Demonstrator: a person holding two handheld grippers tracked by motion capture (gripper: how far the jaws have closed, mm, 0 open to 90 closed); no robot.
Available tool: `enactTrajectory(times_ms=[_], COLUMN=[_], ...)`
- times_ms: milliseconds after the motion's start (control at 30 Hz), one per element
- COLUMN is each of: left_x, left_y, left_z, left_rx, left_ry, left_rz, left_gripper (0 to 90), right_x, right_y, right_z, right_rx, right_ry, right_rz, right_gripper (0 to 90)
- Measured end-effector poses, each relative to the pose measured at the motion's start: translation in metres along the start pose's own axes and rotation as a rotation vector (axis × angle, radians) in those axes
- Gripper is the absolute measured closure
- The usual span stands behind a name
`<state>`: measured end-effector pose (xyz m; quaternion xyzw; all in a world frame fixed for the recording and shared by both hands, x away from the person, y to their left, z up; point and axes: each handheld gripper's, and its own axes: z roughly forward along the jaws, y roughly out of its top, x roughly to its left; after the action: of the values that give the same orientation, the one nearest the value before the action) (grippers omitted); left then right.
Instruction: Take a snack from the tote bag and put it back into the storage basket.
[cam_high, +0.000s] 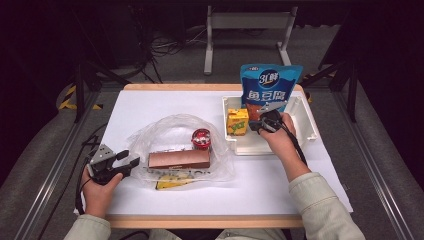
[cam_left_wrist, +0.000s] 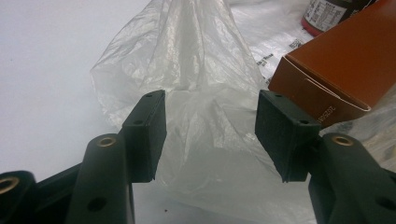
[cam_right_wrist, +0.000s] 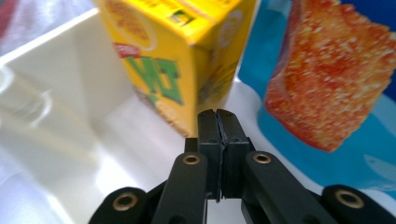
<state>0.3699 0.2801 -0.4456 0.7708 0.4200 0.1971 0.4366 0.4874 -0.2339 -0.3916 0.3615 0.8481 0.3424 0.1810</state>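
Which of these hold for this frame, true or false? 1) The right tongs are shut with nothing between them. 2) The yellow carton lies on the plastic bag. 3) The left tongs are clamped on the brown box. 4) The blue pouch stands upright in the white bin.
1) True: the right tongs are pressed together, empty, just in front of the yellow carton.
2) False: the carton stands inside the white bin.
3) False: the left tongs are open, with only the clear plastic bag between them; the brown box lies off to one side.
4) True: the blue pouch stands upright in the bin.
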Motion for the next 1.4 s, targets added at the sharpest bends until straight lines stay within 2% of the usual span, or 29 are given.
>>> enactTrajectory(times_ms=[167,267,367,633,967,1400], left_x=[0.000,-0.001,0.000,0.000,0.000,0.001], left_y=[0.001,0.001,0.000,0.000,0.000,0.000], left_z=[0.000,0.001,0.001,0.000,-0.001,0.000], left_rx=[0.001,0.001,0.001,-0.002,-0.002,-0.002], left_ry=[-0.001,-0.001,-0.002,0.001,0.000,0.000], left_rz=[0.002,0.003,0.002,0.000,0.000,-0.001], left_gripper=[44.0,44.0,44.0,44.0,44.0,44.0], right_x=[0.009,0.015,0.019,0.024,0.023,0.017], right_y=[-0.001,0.000,0.001,0.001,0.002,0.005], right_z=[-0.002,0.002,0.010,0.031,0.040,0.047], right_rx=[-0.004,-0.013,-0.011,0.006,0.001,-0.002], right_ry=[0.041,0.064,0.067,0.088,0.086,0.046], right_rz=[-0.024,-0.042,-0.052,-0.038,-0.016,-0.009], right_gripper=[88.3,85.7,84.3,81.1,81.1,81.6])
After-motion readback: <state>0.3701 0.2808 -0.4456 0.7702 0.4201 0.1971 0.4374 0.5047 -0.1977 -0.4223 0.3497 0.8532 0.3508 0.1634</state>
